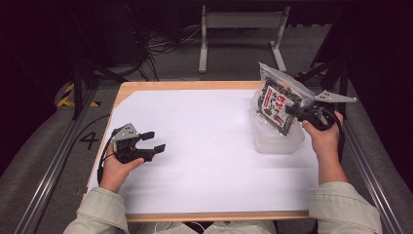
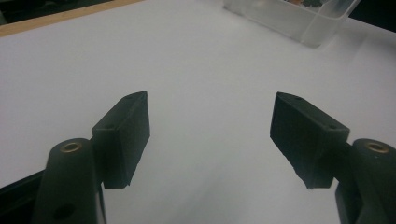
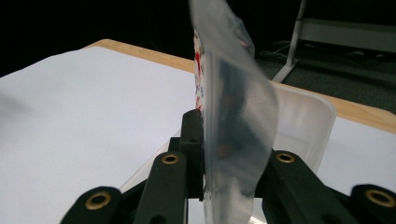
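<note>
A clear snack bag (image 1: 281, 100) with a red-and-white label is shown clamped between the jaws of the right hand-held gripper (image 1: 295, 111), held upright directly above an open translucent container (image 1: 277, 139) that stands on the white-covered desk (image 1: 209, 146), just ahead of and below that gripper. In the right gripper view the bag (image 3: 233, 126) is seen edge-on, pinched near its lower side edge, with the container wall (image 3: 306, 123) immediately behind it. The left hand-held gripper (image 1: 151, 143) is held low over the desk, well apart from the bag, its jaws spread wide and empty; bare white surface is seen between them in the left gripper view (image 2: 210, 135). Risk, as judged: because the slick film is gripped at one edge only, the bag could pivot or slip, and it could catch on the container rim (image 1: 258, 127) and tip or shift the light container.
</note>
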`<state>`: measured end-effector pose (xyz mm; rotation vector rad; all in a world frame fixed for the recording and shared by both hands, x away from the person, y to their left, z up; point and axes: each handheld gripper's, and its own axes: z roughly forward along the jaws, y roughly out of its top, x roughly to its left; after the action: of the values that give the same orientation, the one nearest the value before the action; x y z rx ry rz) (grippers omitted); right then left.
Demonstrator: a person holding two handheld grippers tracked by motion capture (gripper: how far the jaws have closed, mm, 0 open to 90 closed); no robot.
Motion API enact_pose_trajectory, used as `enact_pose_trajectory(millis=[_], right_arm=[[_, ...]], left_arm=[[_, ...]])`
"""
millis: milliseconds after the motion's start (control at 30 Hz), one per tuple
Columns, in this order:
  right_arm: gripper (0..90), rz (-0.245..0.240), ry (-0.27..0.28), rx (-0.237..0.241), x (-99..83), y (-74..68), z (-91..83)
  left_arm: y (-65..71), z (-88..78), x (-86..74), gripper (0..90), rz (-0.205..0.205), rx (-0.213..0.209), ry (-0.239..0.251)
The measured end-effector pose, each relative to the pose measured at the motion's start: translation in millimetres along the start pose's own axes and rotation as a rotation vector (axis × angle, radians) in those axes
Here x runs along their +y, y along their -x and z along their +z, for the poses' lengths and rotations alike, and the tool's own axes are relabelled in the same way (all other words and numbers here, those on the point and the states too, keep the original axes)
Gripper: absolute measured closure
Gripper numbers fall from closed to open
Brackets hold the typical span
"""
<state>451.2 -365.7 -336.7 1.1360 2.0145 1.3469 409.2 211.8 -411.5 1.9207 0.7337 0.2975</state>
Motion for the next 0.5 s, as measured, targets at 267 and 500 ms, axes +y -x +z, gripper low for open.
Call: enact_pose_trajectory(millis=[267,500], right_arm=[[75.7,0.06,0.032,0.015,-14.6,8.2,-0.4],[75.9,0.073,0.059,0.017,-24.0,10.5,-0.9]], left_arm=[[1.1,-0.2,-1.2,29.2,-0.005,-0.002,-0.005],[1.5,-4.4,-4.0,29.2,-0.019,0.005,-0.001]])
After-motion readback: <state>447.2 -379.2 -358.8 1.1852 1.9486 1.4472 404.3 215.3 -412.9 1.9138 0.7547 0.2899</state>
